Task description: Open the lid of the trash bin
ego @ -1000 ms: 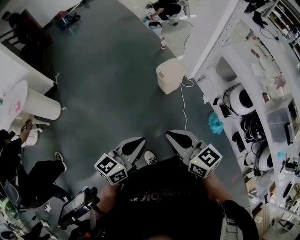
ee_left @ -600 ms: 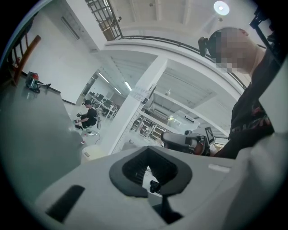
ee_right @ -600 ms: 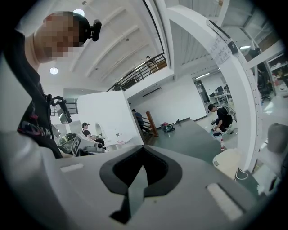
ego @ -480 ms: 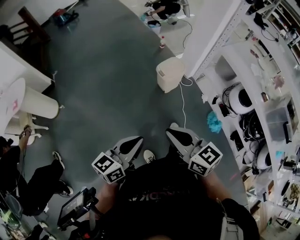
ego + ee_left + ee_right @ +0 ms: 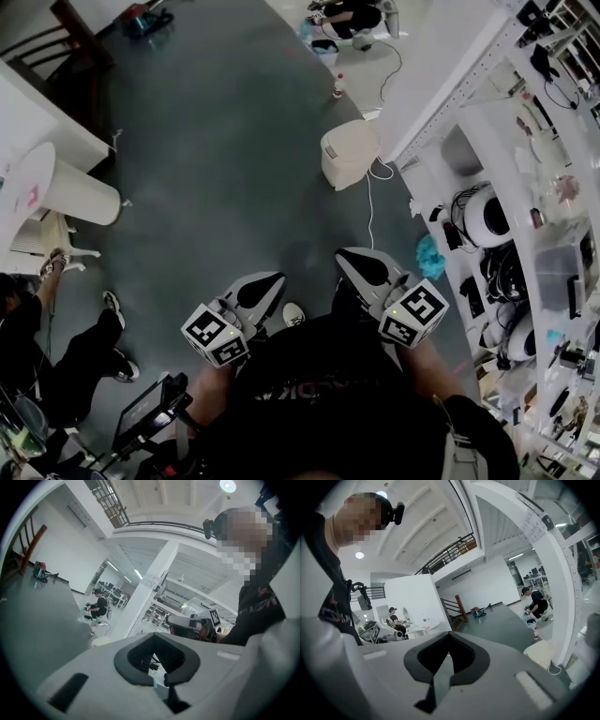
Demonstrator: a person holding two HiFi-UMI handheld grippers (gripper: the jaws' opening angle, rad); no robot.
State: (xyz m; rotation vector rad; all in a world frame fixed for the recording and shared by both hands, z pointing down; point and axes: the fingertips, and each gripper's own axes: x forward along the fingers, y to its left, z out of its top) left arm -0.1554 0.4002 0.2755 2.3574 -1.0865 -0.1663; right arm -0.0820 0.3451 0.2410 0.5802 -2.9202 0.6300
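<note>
The cream trash bin (image 5: 349, 155) stands on the dark floor by a white pillar, its lid down, well ahead of both grippers. It also shows small in the left gripper view as the bin (image 5: 101, 641), and at the right edge of the right gripper view as the bin (image 5: 541, 653). My left gripper (image 5: 261, 289) and right gripper (image 5: 362, 268) are held close to my body, side by side, pointing forward. Both have their jaws together with nothing between them. They are seen from behind as the left gripper (image 5: 157, 658) and the right gripper (image 5: 447, 656).
White shelving (image 5: 506, 216) full of gear runs along the right. A white cable (image 5: 368, 202) trails on the floor from the bin, and a blue cloth (image 5: 429, 258) lies near the shelves. A white round stand (image 5: 80, 202) and a seated person (image 5: 56, 347) are on the left.
The head view has shifted forward and a little left, so the bin sits slightly lower and further right. Both grippers stay shut near my body.
</note>
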